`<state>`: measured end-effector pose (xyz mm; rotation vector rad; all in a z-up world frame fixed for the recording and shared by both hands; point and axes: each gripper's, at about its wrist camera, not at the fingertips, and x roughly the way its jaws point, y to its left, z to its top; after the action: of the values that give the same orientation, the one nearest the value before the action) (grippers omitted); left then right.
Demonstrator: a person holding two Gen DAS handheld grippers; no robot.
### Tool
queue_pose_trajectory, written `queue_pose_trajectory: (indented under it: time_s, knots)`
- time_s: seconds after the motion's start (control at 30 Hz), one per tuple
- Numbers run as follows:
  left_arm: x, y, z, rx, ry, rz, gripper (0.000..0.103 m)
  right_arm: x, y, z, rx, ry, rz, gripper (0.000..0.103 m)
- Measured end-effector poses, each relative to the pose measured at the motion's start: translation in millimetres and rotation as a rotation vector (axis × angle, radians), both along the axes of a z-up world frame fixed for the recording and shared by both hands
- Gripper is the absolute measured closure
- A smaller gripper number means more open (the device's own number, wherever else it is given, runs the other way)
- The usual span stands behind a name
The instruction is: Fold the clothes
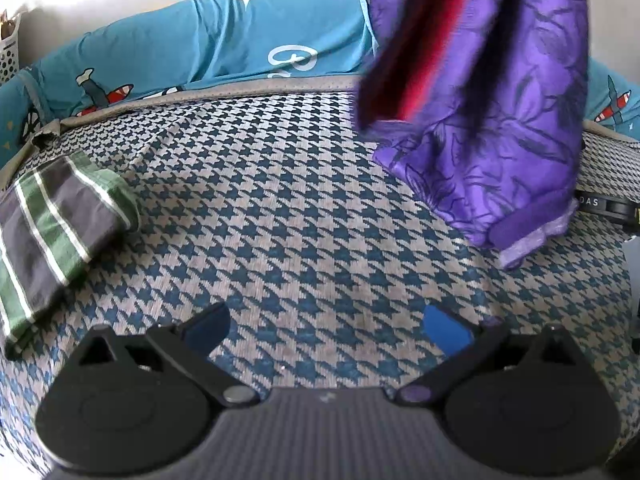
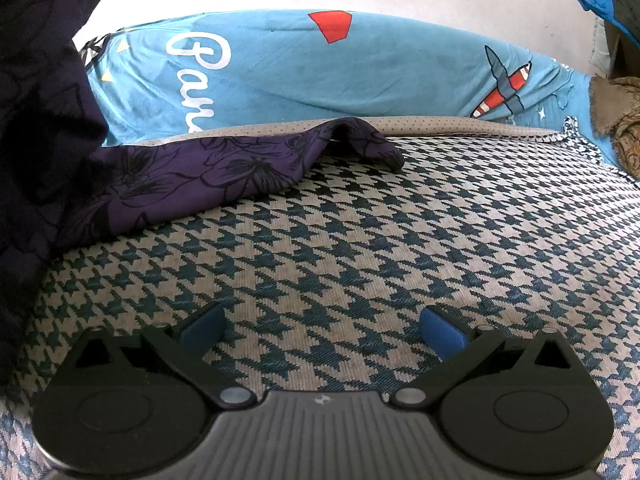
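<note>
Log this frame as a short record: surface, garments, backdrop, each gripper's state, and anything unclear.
surface: houndstooth cover
folded garment: green and grey striped piece, at the left edge of the left wrist view
unfolded garment: purple floral garment, partly hanging, lower end on the cover
backdrop: blue printed sheet behind the cover
left gripper: open, nothing between the fingers
right gripper: open, nothing between the fingers
unclear: what holds up the purple garment

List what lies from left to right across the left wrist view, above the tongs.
White perforated basket at the far left edge → folded green, grey and white striped cloth → bare stretch of blue-and-beige houndstooth cover → hanging purple floral garment → black band with white lettering.
</note>
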<state>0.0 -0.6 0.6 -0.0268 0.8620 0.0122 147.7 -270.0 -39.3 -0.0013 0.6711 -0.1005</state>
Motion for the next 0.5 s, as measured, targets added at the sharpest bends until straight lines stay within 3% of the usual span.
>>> queue_pose_trajectory:
  time_s: [0.5]
  knots:
    - [-6.8, 13.0, -10.2, 0.005, 0.018, 0.017, 0.0, 0.3, 0.9, -0.2, 0.0, 0.0, 0.0, 0.0]
